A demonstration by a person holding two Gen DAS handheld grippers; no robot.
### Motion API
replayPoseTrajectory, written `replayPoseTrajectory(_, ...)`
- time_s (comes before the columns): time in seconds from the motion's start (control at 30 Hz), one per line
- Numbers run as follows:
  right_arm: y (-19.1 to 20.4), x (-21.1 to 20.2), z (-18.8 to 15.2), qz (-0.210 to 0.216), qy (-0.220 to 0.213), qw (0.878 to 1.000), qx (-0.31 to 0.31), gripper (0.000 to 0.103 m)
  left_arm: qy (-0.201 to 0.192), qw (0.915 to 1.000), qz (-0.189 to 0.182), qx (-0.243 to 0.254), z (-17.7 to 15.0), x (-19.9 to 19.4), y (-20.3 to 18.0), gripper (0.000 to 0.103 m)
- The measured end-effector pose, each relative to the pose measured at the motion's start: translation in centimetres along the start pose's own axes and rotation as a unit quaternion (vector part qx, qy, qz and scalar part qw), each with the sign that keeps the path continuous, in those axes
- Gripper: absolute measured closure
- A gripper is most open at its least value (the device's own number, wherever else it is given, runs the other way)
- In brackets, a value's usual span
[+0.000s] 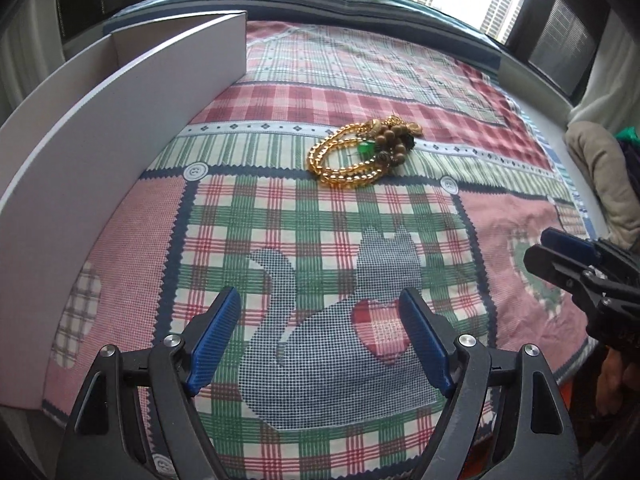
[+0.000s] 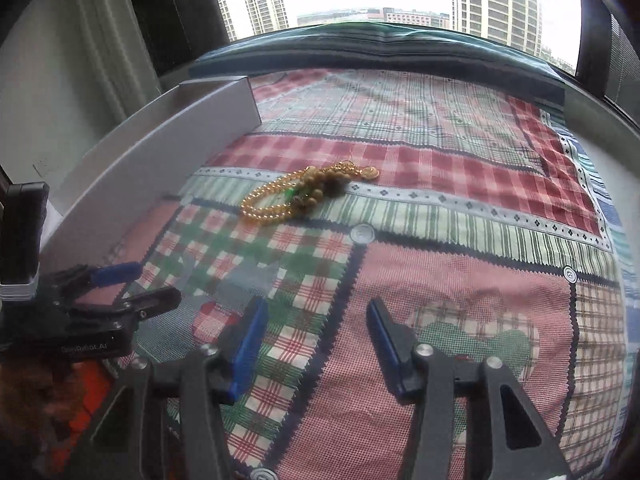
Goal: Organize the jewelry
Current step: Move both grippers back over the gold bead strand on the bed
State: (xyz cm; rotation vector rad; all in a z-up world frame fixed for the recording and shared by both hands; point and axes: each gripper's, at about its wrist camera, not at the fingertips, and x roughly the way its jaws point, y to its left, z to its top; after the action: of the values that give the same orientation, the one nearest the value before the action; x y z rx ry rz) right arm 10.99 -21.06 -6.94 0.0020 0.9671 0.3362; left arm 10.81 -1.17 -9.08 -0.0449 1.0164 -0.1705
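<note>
A pile of jewelry (image 1: 360,152) lies on the patchwork cloth: amber bead strands, brown wooden beads, a green bead and gold pieces. It also shows in the right wrist view (image 2: 304,196). A white open box (image 1: 120,120) stands along the left; it also shows in the right wrist view (image 2: 160,152). My left gripper (image 1: 320,320) is open and empty, low over the cat patch, well short of the pile. My right gripper (image 2: 316,332) is open and empty, to the right of the left one. Each gripper shows in the other's view, right (image 1: 560,256) and left (image 2: 120,284).
The plaid patchwork cloth (image 1: 400,80) covers the table up to a window sill. A beige bundle (image 1: 600,168) lies at the right edge. A dark upright object (image 2: 22,232) stands at the left of the right wrist view.
</note>
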Motion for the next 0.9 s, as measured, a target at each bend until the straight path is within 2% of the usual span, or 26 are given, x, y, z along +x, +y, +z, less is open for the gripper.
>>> replayPoseTrajectory(0.5,-0.8,3.2,0.7,0.008,0.011,1.000,0.012,0.050,0.009,0.9997,0.005,-0.021,2.6,2.9,0.9,0.020)
replayPoseTrajectory(0.8,-0.9,4.4,0.9,0.016,0.019,0.999,0.022,0.050,-0.008,0.9998,0.010,-0.017,8.1,6.2,1.4,0.020)
replayPoseTrajectory(0.9,-0.7,4.3,0.9,0.019,0.017,0.999,0.023,0.050,-0.001,0.9997,0.026,-0.006,9.3,8.5,0.9,0.026)
